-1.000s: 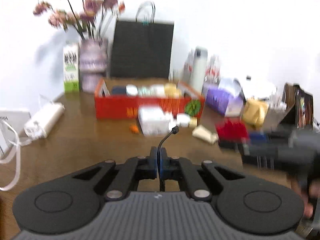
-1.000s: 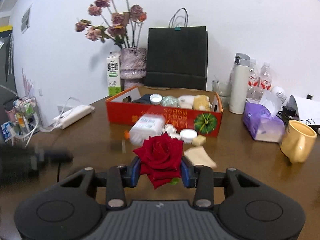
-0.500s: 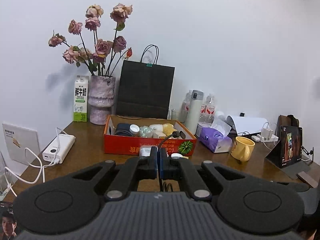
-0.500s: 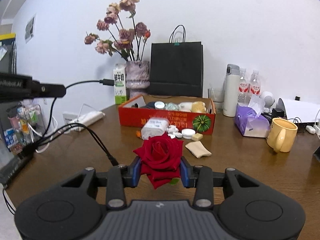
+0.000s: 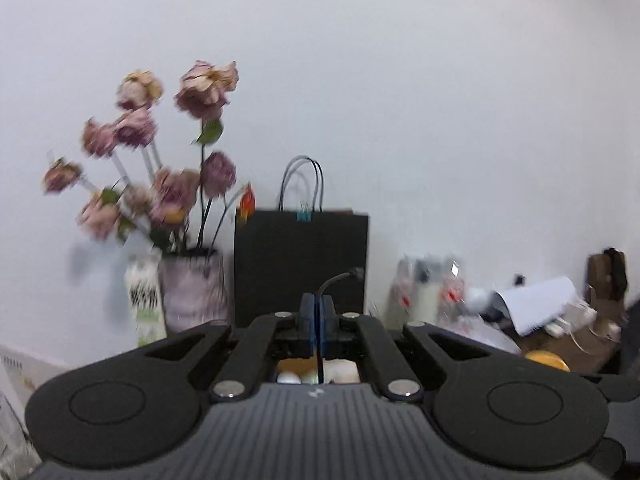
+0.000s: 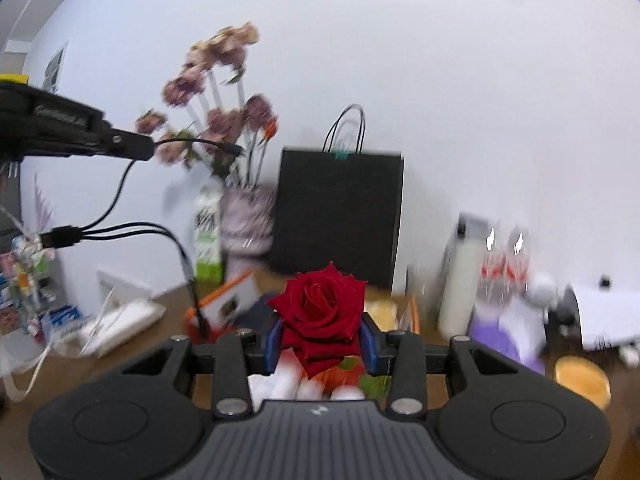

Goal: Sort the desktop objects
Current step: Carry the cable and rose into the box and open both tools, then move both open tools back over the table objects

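My right gripper (image 6: 320, 340) is shut on a red rose (image 6: 320, 312), held up over the red cardboard box (image 6: 208, 304) of small items. My left gripper (image 5: 318, 322) is shut on a thin black cable (image 5: 340, 280) whose plug end curls up ahead of the fingers. From the right wrist view the left gripper (image 6: 132, 146) is raised at the far left, with the cable (image 6: 120, 232) hanging in loops below it. A vase of dried pink flowers (image 5: 192, 292) stands at the back, left of a black paper bag (image 5: 300, 268).
A milk carton (image 6: 208, 236) stands beside the vase. A white flask (image 6: 460, 280), water bottles, a purple tissue pack (image 6: 508, 332), a yellow mug (image 6: 582, 380) and papers (image 6: 608, 316) fill the right side. A white power bank (image 6: 124, 320) lies at the left.
Both grippers have risen and tilted upward, so the table has dropped low in both views. The left gripper lifted the cable high. The rose stays gripped.
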Tool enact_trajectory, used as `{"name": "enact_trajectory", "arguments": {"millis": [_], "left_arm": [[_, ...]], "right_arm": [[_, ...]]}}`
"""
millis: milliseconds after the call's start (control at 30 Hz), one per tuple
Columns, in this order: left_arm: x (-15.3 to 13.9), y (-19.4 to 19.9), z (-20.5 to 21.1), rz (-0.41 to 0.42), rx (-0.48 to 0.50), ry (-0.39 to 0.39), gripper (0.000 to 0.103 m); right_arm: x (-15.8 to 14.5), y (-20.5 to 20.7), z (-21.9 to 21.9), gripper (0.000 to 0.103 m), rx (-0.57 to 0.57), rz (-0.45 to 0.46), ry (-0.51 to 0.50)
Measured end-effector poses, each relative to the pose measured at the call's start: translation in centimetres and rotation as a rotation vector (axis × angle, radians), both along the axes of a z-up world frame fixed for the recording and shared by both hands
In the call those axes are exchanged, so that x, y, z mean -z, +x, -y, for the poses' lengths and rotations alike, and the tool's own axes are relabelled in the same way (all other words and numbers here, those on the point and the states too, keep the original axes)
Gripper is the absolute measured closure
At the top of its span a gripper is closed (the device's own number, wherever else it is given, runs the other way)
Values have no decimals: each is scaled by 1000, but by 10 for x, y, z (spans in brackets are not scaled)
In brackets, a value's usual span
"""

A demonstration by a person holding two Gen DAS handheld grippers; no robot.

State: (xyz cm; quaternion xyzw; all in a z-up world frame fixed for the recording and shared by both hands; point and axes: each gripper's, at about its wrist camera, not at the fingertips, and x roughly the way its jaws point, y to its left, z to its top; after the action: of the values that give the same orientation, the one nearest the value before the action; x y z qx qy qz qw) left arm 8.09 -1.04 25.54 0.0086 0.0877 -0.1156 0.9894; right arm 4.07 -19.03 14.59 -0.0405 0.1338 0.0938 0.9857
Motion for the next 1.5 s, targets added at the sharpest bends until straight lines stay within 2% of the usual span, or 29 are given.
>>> {"name": "enact_trajectory", "arguments": {"millis": [100, 200, 267, 400, 467, 533, 600, 633, 667, 733, 767, 800, 833, 867, 933, 967, 1000, 1067, 1100, 1167, 1267, 1367, 1433, 1500], "left_arm": [[-10, 59, 11, 1, -24, 6, 100], [10, 114, 14, -2, -60, -31, 100], [43, 157, 14, -9, -97, -66, 100], [132, 243, 4, -197, -158, -78, 100], [162, 260, -3, -272, -242, -77, 100], [173, 262, -12, -312, -268, -135, 96], [174, 263, -12, -360, -211, -120, 76], [171, 260, -10, -359, -194, -91, 48], [165, 254, -9, -328, -194, -64, 28], [155, 239, -10, -260, -192, -36, 15], [149, 233, -10, -252, -180, -26, 13], [145, 227, -11, -266, -173, -18, 11], [140, 222, -11, -288, -180, -7, 3], [137, 215, -10, -310, -215, 9, 0], [136, 187, -12, -352, -367, 7, 0], [139, 168, -14, -374, -415, -32, 0], [143, 148, -17, -391, -387, -75, 0], [151, 108, -19, -396, -273, -143, 0], [156, 86, -17, -393, -260, -156, 0], [164, 46, -11, -379, -256, -129, 0], [175, -2, -10, -359, -167, -93, 0], [196, -48, -8, -299, -110, -36, 0], [211, -66, -5, -329, -97, 15, 0], [215, -84, -9, -373, -82, -11, 0]], "right_arm": [[-17, 66, 6, 66, 2, -4, 17], [-13, 135, 12, 65, 11, -59, 25], [-1, 181, 14, 65, 13, -142, 55], [48, 261, 7, 66, 38, -372, 58], [70, 278, -2, 66, 5, -447, 53], [89, 286, -14, 66, -42, -488, 47], [103, 297, -23, 61, -60, -548, 49], [106, 300, -26, 57, -64, -582, 48], [108, 301, -30, 52, -70, -615, 48], [103, 290, -29, 47, -80, -593, 58], [96, 284, -26, 39, -75, -568, 63], [90, 277, -24, 35, -62, -552, 68], [81, 270, -19, 35, -44, -535, 70], [72, 265, -15, 35, -29, -525, 68], [58, 248, -6, 33, 3, -490, 49], [53, 232, -2, 26, 12, -457, 45], [51, 213, 3, 20, 15, -425, 51], [54, 180, 8, 21, 38, -400, 43], [56, 165, 8, 21, 53, -396, 27], [64, 127, 4, 21, 76, -371, -4], [78, 74, 4, 20, 78, -362, -3], [96, 23, 3, 20, 101, -376, 2], [108, -5, 4, 20, 123, -404, 35], [116, -32, 8, 19, 131, -423, 84]]}}
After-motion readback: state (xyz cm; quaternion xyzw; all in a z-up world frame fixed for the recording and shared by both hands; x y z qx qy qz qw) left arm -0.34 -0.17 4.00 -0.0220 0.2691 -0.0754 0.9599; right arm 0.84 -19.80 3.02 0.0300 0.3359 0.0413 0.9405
